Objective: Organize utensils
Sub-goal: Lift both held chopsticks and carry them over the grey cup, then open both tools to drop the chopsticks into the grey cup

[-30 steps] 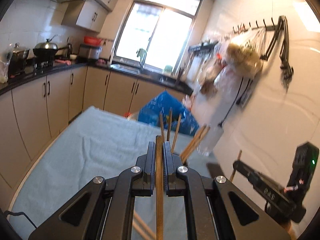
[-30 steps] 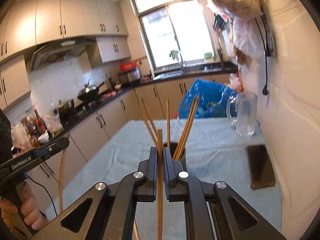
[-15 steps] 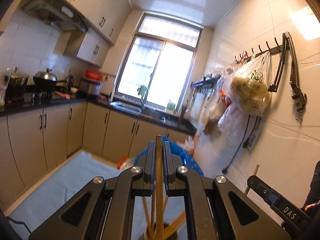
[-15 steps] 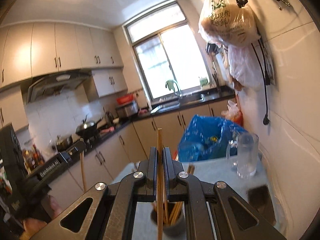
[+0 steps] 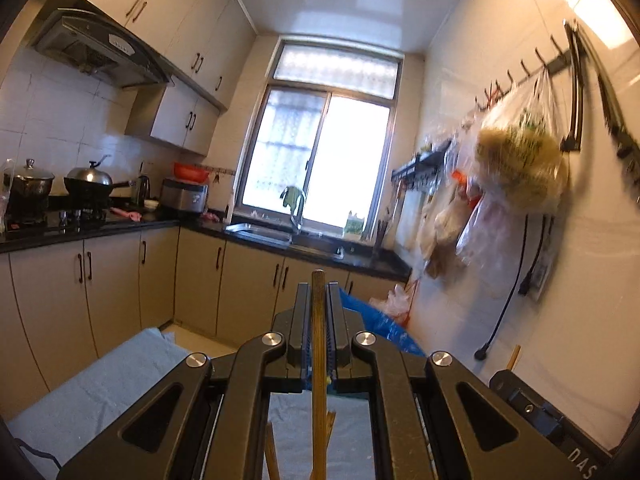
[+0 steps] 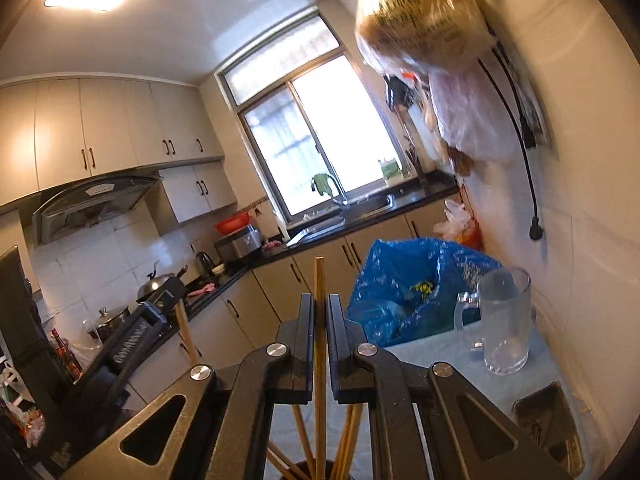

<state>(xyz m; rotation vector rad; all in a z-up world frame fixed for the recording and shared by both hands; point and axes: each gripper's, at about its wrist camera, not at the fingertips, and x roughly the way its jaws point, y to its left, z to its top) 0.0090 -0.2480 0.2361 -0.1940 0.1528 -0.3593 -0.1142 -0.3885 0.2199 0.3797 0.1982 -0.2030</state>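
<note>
Beige-cabinet kitchen, blue-cloth table (image 6: 432, 356), left tongs (image 5: 319, 312) clamped on chopstick (image 5: 319, 380), right tongs (image 6: 319, 320) clamped on another chopstick (image 6: 319, 344)

Two black grippers appear, the left gripper (image 5: 319, 334) and the right gripper (image 6: 319, 344), each clamping one wooden chopstick (image 5: 319, 364) (image 6: 319, 336). Below the right gripper, one dark holder (image 6: 316, 472) contains about five more chopsticks (image 6: 346, 436). Right of the holder stand one glass mug (image 6: 505, 322), one blue bag (image 6: 408, 284) and one dark tray (image 6: 548, 420).
</note>
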